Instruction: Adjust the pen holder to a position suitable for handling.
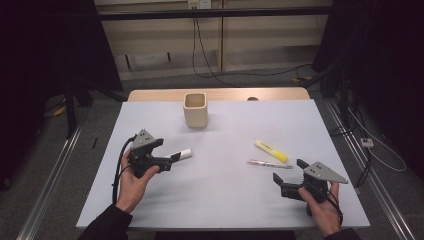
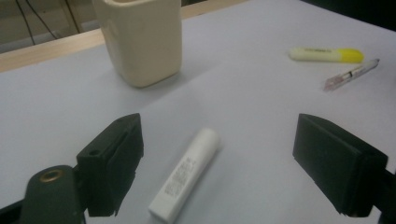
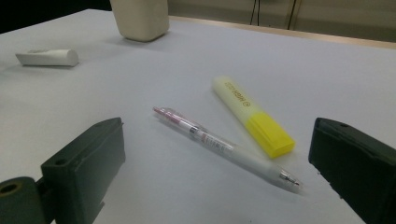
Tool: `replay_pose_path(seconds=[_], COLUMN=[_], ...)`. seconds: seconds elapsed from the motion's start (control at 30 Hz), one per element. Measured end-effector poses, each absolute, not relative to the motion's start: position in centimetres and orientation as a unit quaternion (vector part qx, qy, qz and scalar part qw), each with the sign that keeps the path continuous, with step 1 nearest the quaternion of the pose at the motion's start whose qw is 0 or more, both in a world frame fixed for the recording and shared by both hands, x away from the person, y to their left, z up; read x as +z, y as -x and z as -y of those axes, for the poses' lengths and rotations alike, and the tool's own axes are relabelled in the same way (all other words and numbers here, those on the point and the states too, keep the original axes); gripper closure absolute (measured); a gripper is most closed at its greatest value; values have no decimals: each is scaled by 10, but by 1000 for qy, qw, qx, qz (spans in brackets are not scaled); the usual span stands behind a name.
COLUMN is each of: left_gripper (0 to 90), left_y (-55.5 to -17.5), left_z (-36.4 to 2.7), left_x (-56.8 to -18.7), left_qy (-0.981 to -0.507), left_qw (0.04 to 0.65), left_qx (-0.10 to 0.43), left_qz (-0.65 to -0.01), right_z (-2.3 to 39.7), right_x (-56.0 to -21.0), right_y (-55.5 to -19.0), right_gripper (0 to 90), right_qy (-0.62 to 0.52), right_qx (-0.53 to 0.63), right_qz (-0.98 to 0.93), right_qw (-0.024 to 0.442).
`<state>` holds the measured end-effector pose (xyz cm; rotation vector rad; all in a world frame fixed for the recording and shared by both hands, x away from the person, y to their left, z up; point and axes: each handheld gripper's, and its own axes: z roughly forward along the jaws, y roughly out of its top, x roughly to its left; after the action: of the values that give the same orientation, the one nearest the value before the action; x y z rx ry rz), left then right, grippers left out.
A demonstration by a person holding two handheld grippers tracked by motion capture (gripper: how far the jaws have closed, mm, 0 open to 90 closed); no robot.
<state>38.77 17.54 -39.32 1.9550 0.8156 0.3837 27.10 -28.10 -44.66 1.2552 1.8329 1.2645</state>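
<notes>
So the left gripper sits near the tabletop's left edge, jaws wide apart with the white tube lying flat between them, untouched. Over by the right edge, the right gripper is spread open too, facing the pen and yellow highlighter. A beige cup stands near the far edge.

A squat cream ceramic cup stands upright toward the far edge of the white-topped table. Dark cables trail across the grey floor beyond, beneath pale wooden cabinets.
</notes>
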Motion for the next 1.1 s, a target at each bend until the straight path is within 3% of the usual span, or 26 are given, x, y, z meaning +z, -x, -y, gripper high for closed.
replay_pose_path(seconds=[0.27, 1.1], left_gripper=[93, 109], left_y=[-427, -529], left_z=[-166, -138], left_x=[-371, -346], left_qy=[-791, -802], left_qw=[487, 455], left_qx=[127, 166], left_qz=[-347, -349], right_z=[281, 281], right_x=[-447, -447], right_y=[-271, -271], right_gripper=[35, 34], right_qy=[-468, -468], right_qx=[474, 473], right_qz=[-688, -690], right_qw=[287, 286])
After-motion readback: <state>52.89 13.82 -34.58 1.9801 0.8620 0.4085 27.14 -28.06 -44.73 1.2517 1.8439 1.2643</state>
